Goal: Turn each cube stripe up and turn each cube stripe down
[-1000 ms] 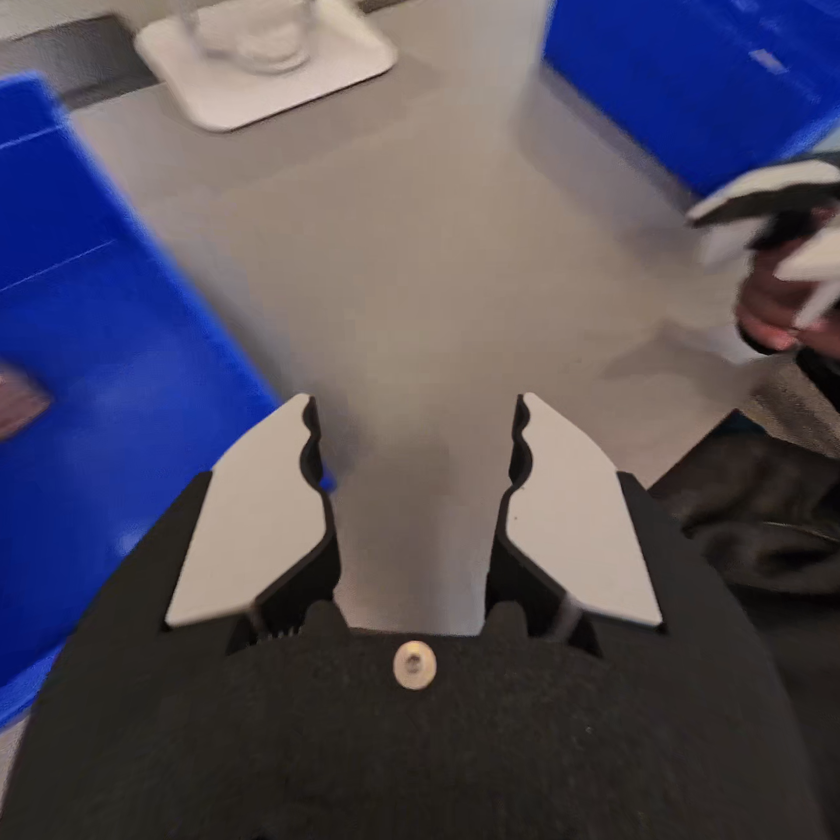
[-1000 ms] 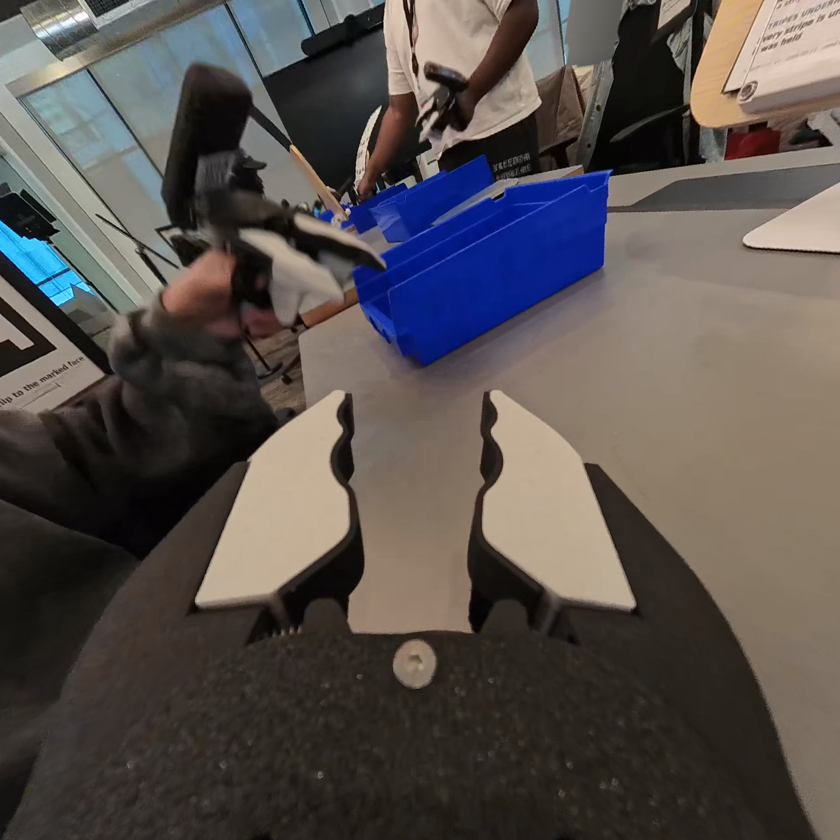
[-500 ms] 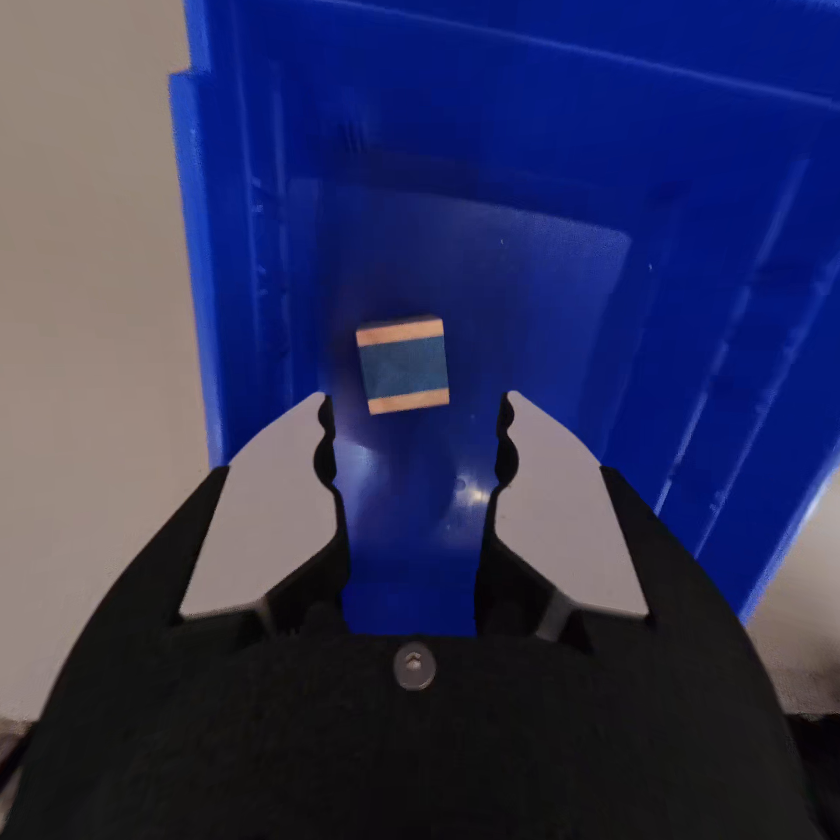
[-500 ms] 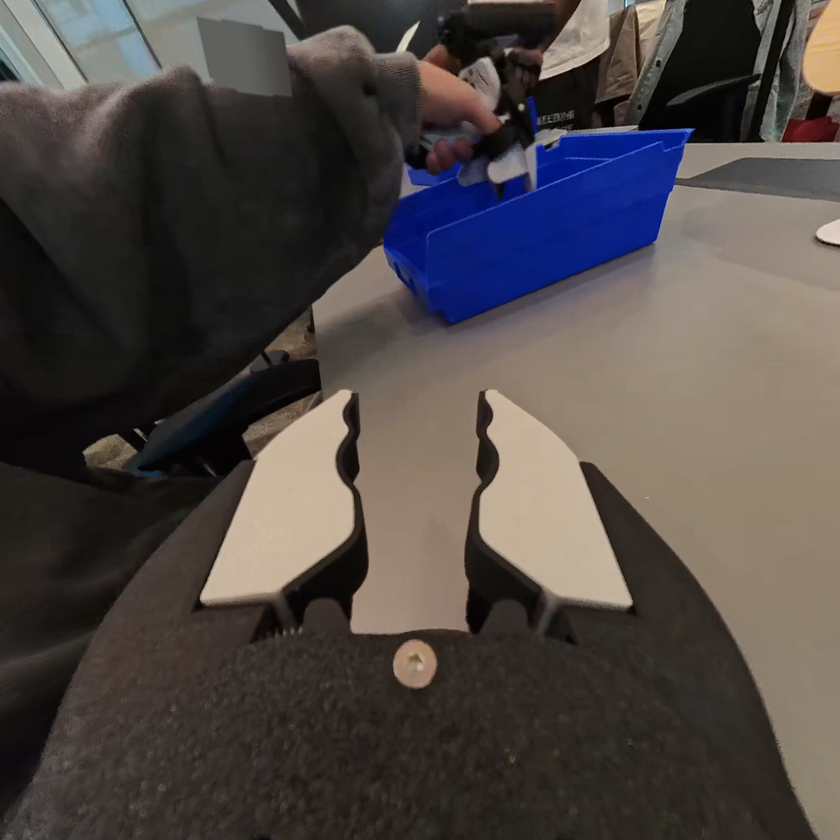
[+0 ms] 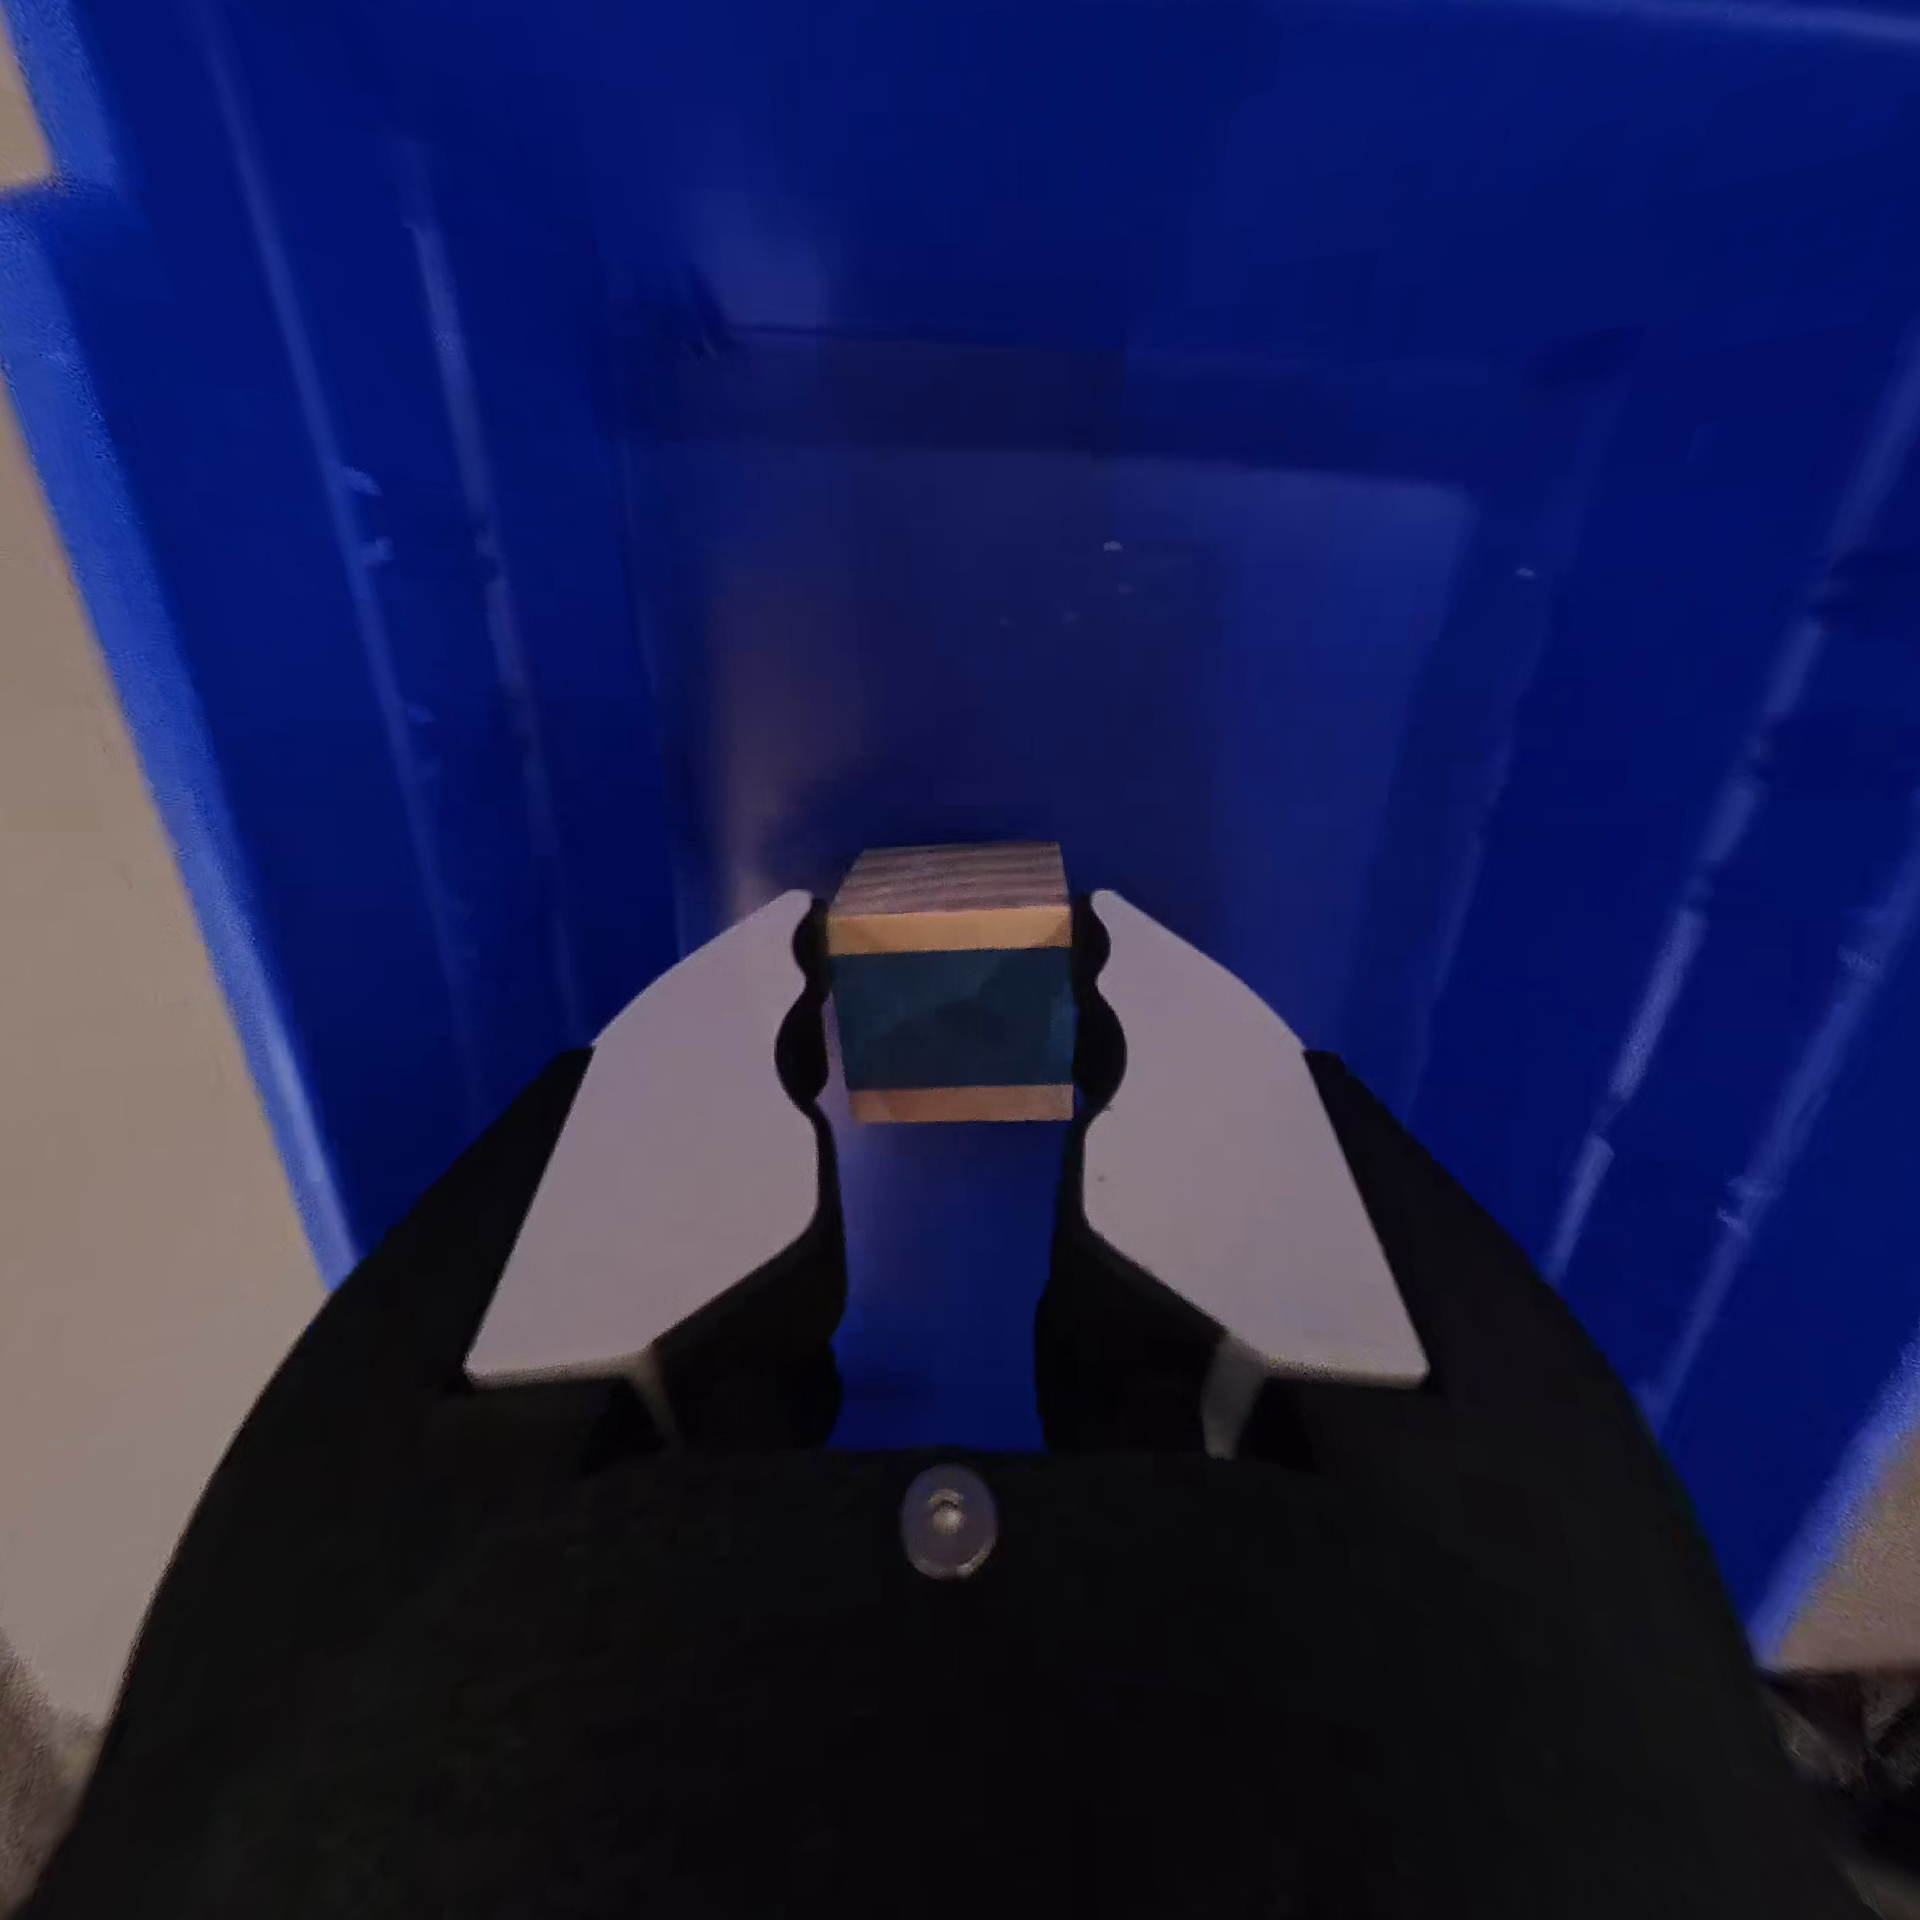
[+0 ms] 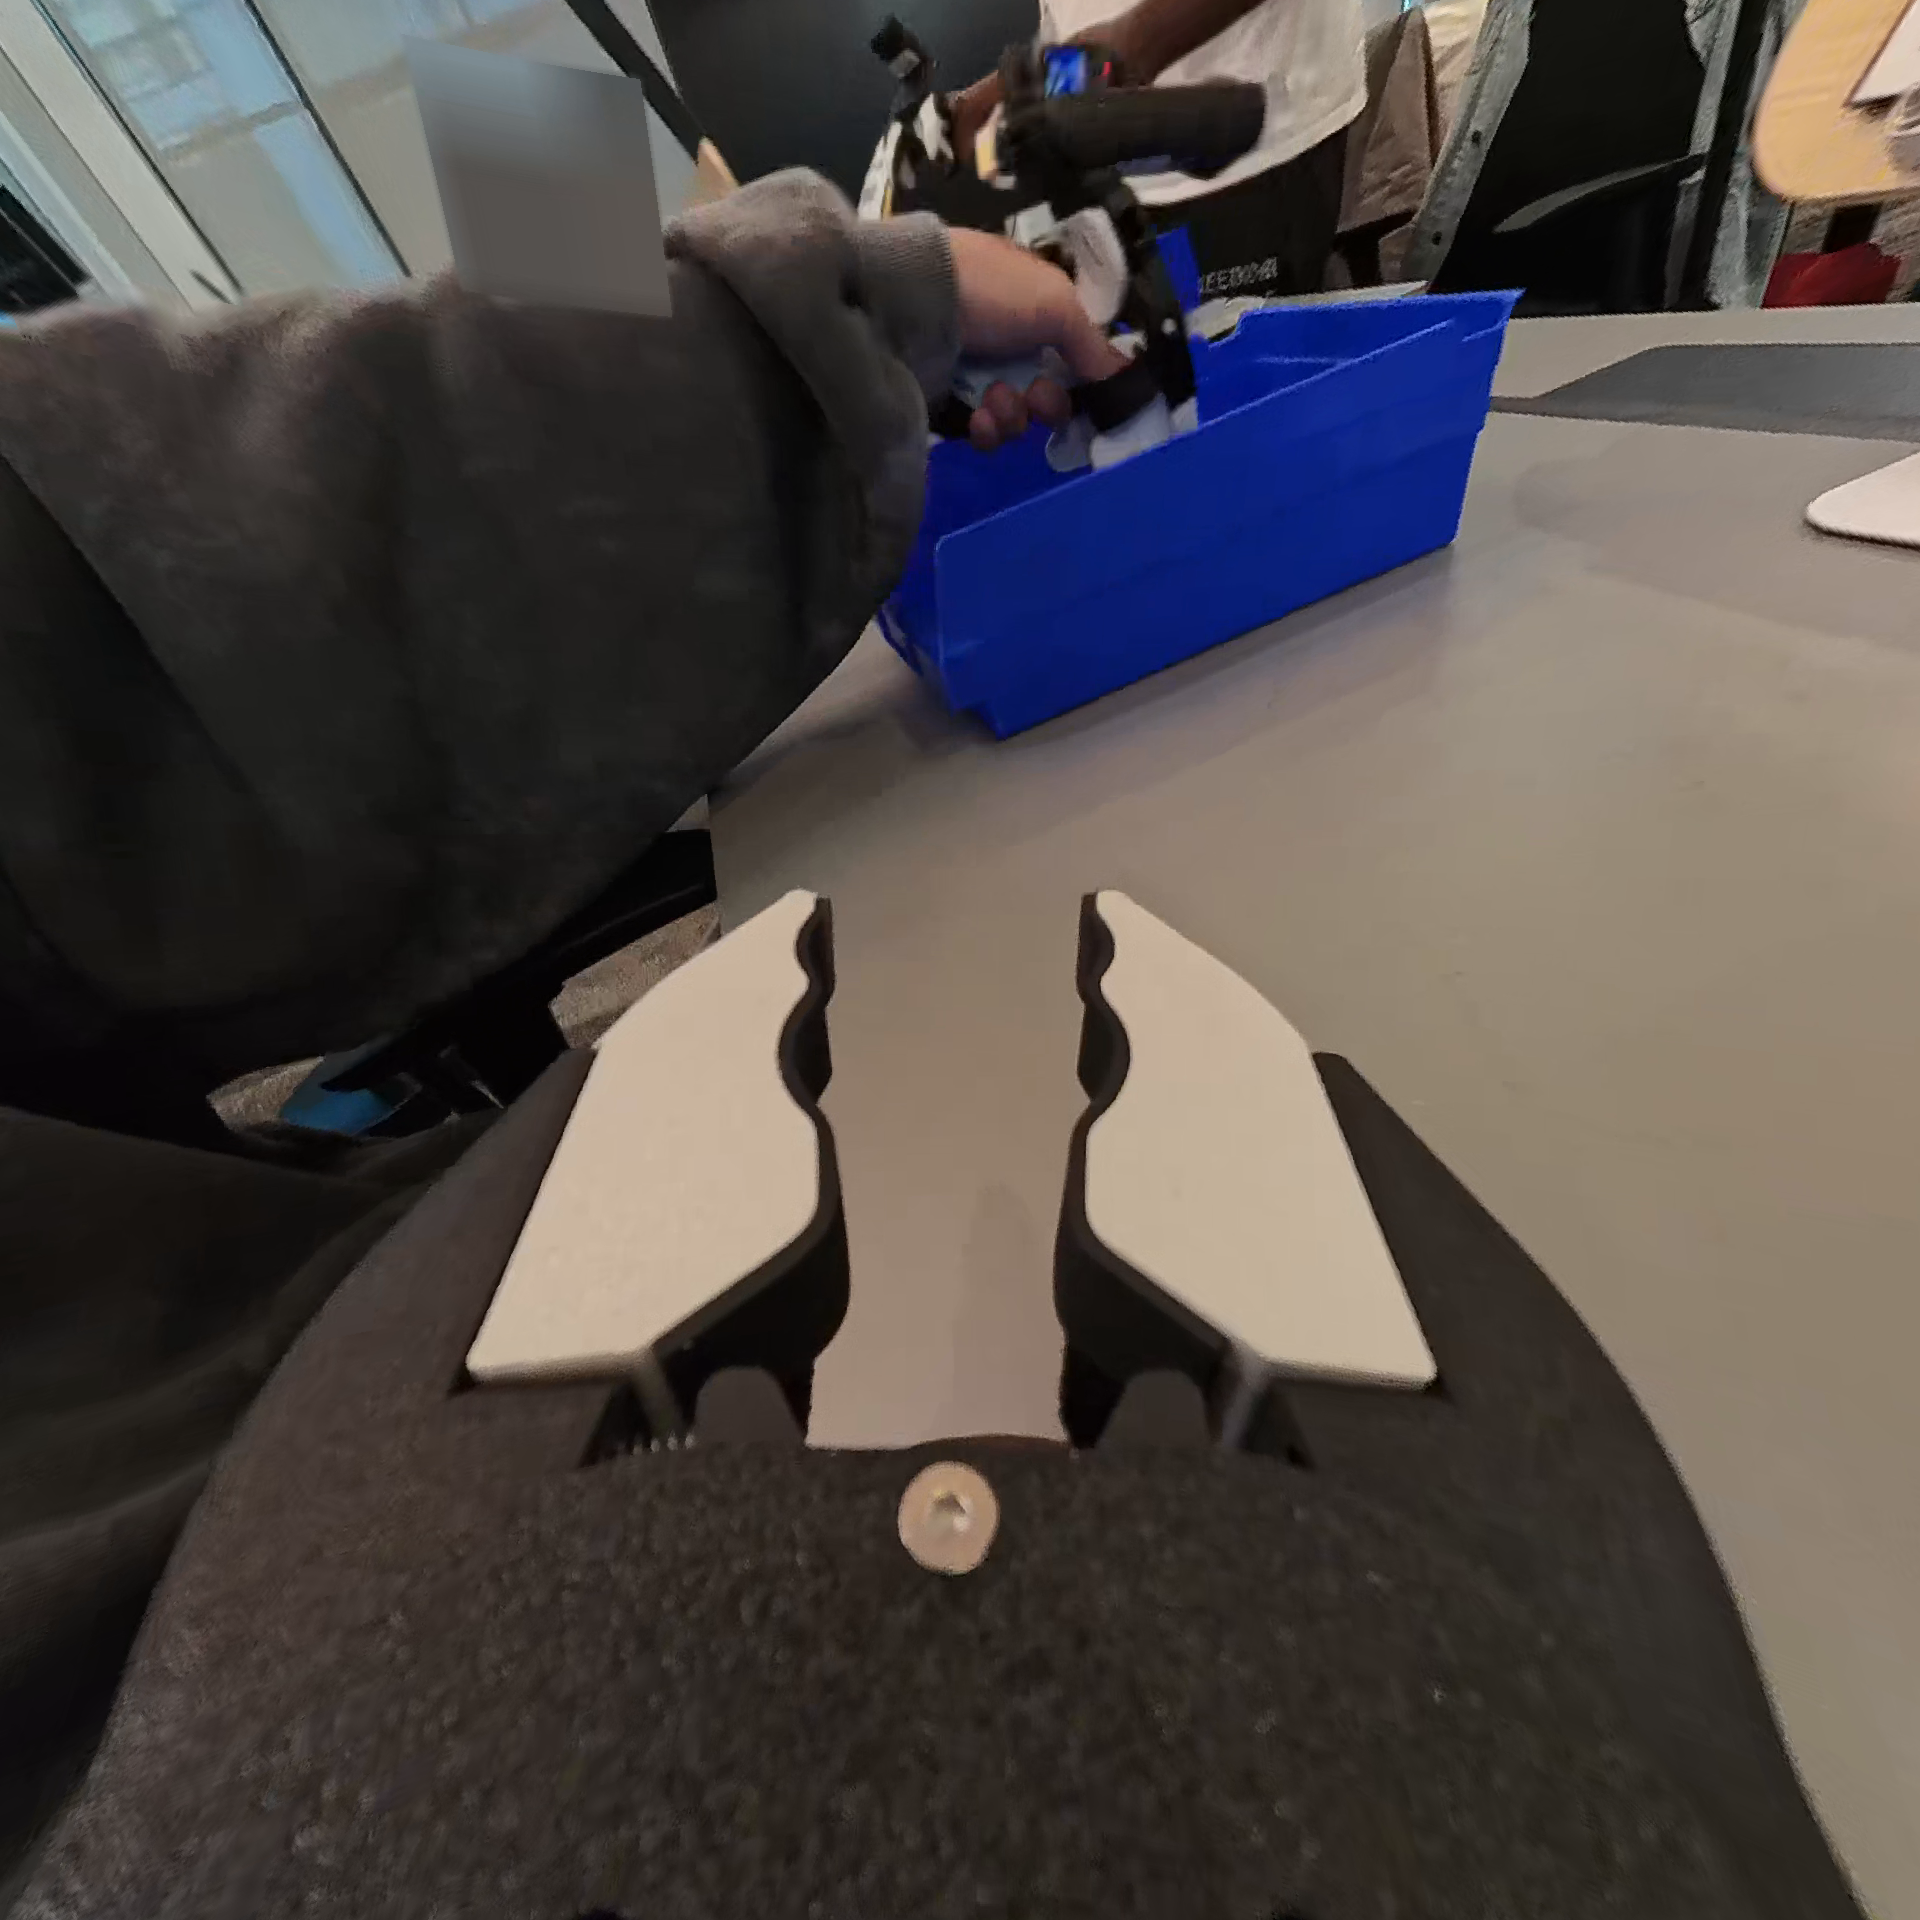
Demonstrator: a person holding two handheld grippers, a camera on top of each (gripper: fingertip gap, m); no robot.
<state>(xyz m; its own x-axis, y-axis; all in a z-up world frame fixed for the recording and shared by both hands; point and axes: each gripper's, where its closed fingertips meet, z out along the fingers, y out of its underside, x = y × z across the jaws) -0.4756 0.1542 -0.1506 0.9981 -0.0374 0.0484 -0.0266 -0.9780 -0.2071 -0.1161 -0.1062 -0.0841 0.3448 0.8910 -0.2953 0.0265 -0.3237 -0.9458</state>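
A small wooden cube (image 5: pixel 951 1023) with a dark blue stripe facing the camera sits between the fingertips of my left gripper (image 5: pixel 951 925), inside a blue plastic bin (image 5: pixel 1351 416). The pads touch both its sides, so the gripper is shut on it. In the right wrist view the left gripper (image 6: pixel 1132 416) reaches down into the same bin (image 6: pixel 1195 561), and the cube is hidden there. My right gripper (image 6: pixel 954 914) is open and empty, low over the grey table (image 6: pixel 1455 883), well short of the bin.
A grey sleeve (image 6: pixel 416 571) crosses the left of the right wrist view, above the table's left edge. A white flat base (image 6: pixel 1870 509) lies at the far right. Another person (image 6: pixel 1195 62) stands behind the bin, holding a device. More blue bins show behind.
My left gripper swung from over the table into the bin, came down around the cube and closed its fingers on it. My right gripper stayed open over the table.
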